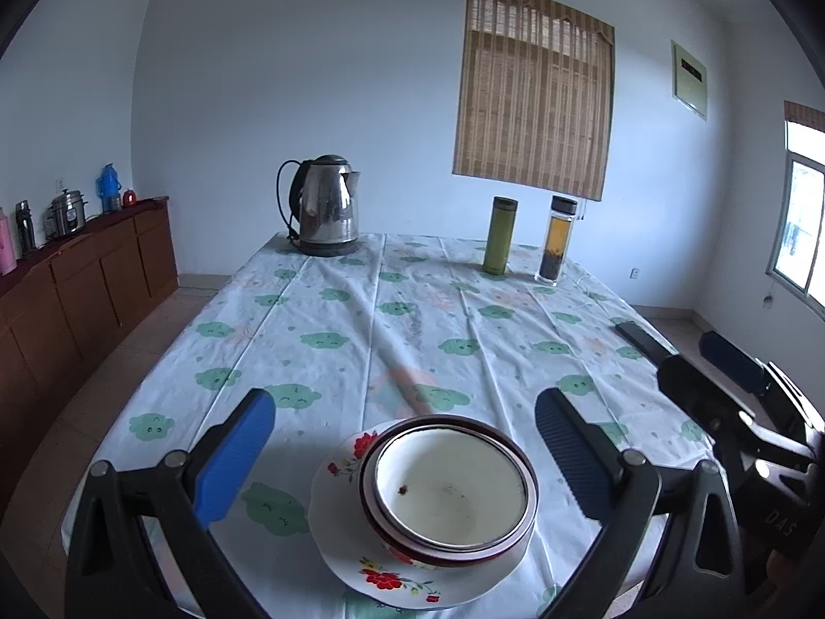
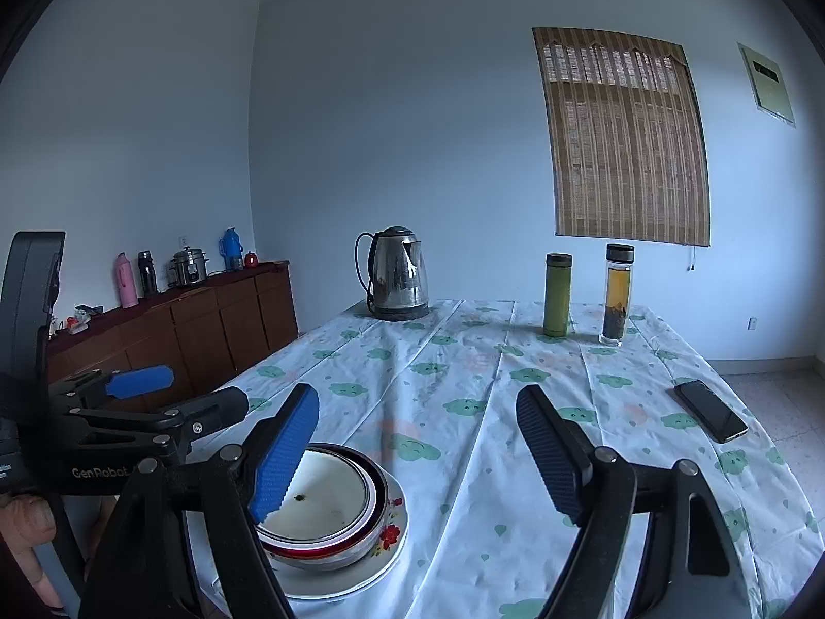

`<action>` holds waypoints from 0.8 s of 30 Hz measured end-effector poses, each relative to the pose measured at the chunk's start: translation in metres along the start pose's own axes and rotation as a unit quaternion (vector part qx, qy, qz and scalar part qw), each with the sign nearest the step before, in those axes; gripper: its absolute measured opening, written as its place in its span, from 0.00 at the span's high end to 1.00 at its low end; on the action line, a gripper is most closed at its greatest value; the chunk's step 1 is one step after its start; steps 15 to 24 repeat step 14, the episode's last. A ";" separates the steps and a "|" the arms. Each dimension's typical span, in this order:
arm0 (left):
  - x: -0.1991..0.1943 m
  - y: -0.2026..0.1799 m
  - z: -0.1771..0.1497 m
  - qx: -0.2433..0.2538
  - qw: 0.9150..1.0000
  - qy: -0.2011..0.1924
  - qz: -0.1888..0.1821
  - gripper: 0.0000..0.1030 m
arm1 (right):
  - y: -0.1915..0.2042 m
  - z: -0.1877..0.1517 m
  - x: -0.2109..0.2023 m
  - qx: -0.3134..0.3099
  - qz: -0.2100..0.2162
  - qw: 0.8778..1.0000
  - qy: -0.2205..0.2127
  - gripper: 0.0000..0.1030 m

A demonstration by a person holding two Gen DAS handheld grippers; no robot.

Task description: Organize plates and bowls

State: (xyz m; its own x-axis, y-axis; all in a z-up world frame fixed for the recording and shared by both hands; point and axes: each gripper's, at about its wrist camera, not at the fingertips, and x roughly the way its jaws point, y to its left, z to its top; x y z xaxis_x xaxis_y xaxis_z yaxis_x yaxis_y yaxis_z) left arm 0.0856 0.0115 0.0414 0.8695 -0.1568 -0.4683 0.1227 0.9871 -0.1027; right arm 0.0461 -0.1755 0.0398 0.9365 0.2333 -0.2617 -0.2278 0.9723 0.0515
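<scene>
Stack of nested bowls resting on a floral plate at the near edge of the table, which is covered by a cloth printed with green clouds. In the left wrist view the stack lies between and just below the fingers of the left gripper, whose jaws stand wide apart and touch neither bowl nor plate. The uppermost bowl is white inside with a dark speck near its centre. In the right wrist view the same stack sits low and to the left, partly behind the blue left finger pad of the right gripper; the jaws of this gripper are likewise spread wide with only tablecloth between them. Both grippers point forward and slightly downward over the table, side by side. A finger of the person shows at the lower left edge. Kettle, green flask and glass tea bottle stand at the far end; a phone lies to the right
</scene>
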 end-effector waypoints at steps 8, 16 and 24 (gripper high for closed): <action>-0.001 -0.007 -0.001 0.025 1.000 -0.012 0.005 0.00 | -0.001 -0.001 0.000 0.001 0.001 1.000 0.001 0.22; -0.002 -0.008 0.000 0.027 1.000 -0.012 -0.003 0.00 | -0.004 -0.001 0.000 0.001 0.000 1.000 0.002 0.22; -0.002 -0.008 0.000 0.027 1.000 -0.012 -0.003 0.00 | -0.004 -0.001 0.000 0.001 0.000 1.000 0.002 0.22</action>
